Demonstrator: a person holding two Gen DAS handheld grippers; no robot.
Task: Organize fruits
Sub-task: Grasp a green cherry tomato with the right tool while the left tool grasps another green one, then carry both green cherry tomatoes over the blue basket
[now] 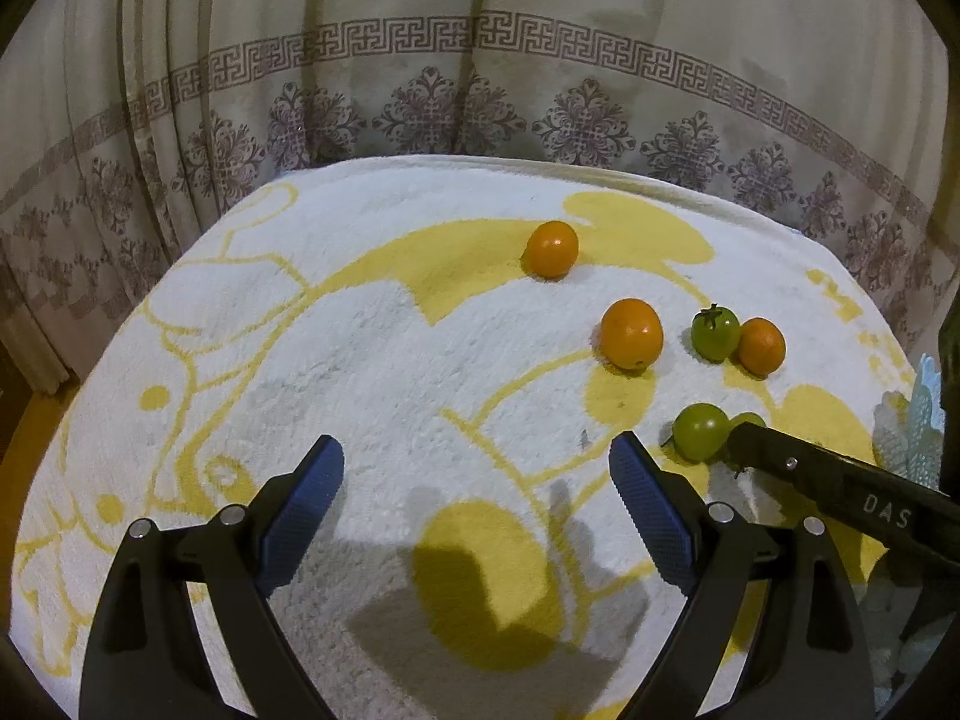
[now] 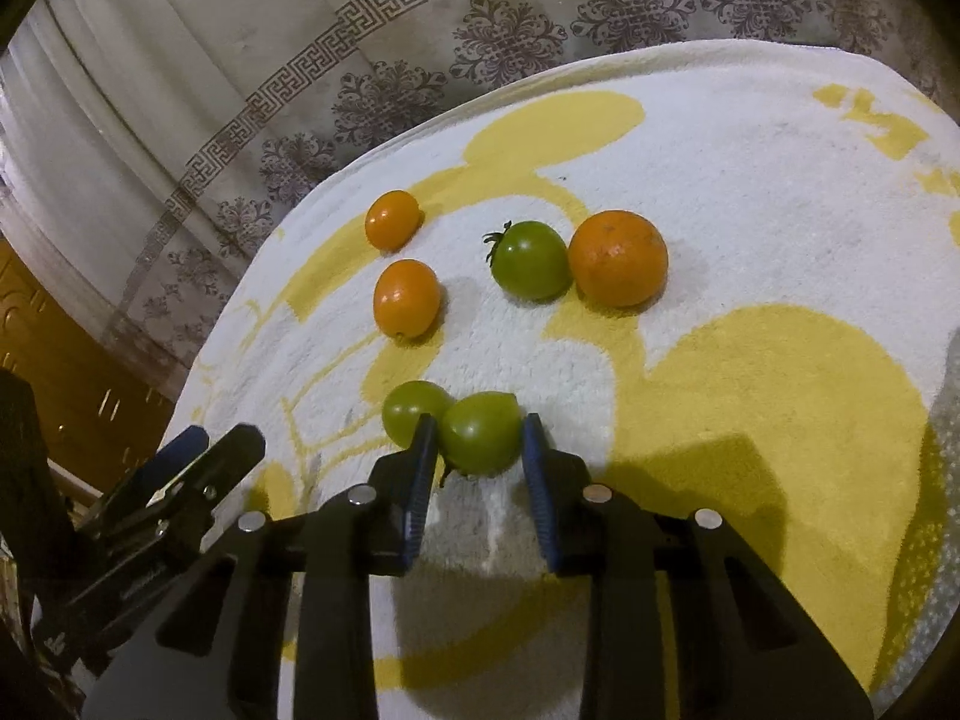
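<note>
With the right claw (image 2: 477,441) clamped on the near green tomato (image 2: 480,433) on the towelled tabletop (image 2: 750,180), lift straight up, clear of its touching neighbour (image 2: 411,411); left claw (image 1: 477,474) idles wide.

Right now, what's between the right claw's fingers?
A green tomato, pinched between the right claw's fingers in the right wrist view, touching another green tomato.

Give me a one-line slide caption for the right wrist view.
Right gripper fingers closed on a green tomato on the yellow-patterned towel.
</note>
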